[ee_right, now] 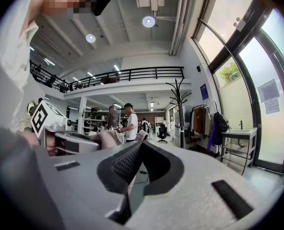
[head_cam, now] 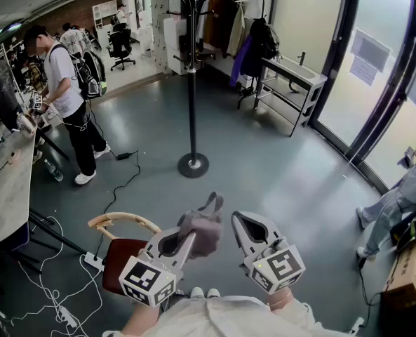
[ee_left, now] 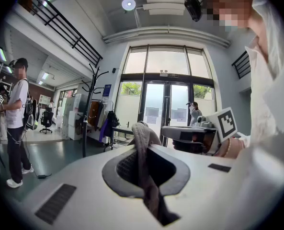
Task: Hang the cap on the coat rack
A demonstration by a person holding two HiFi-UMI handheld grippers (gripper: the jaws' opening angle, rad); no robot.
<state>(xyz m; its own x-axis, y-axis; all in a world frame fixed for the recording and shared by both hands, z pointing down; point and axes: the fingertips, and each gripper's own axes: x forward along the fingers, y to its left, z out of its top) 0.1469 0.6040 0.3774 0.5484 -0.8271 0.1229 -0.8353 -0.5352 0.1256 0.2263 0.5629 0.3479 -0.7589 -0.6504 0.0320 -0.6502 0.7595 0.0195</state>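
A grey cap [head_cam: 202, 229] is bunched up in my left gripper [head_cam: 189, 239], low in the head view. In the left gripper view its fabric [ee_left: 142, 152] is pinched between the shut jaws and stands up past their tips. My right gripper [head_cam: 241, 223] is just to the right of the cap, with its jaws shut and nothing between them. From the right gripper view the cap [ee_right: 108, 139] lies to the left of the jaws. The black coat rack [head_cam: 191, 69] stands on its round base [head_cam: 193, 165] straight ahead across the grey floor, its hooks bare. The coat rack [ee_left: 86, 114] also shows left of the cap.
A wooden chair with a red seat [head_cam: 123, 255] is close at my left, with cables and a power strip [head_cam: 93, 260] beside it. A person in a white shirt [head_cam: 67, 97] stands by a table [head_cam: 8, 181]. A metal sink stand [head_cam: 288, 90], hung coats [head_cam: 229, 27], another person [head_cam: 397, 206] and a box [head_cam: 407, 272] are on the right.
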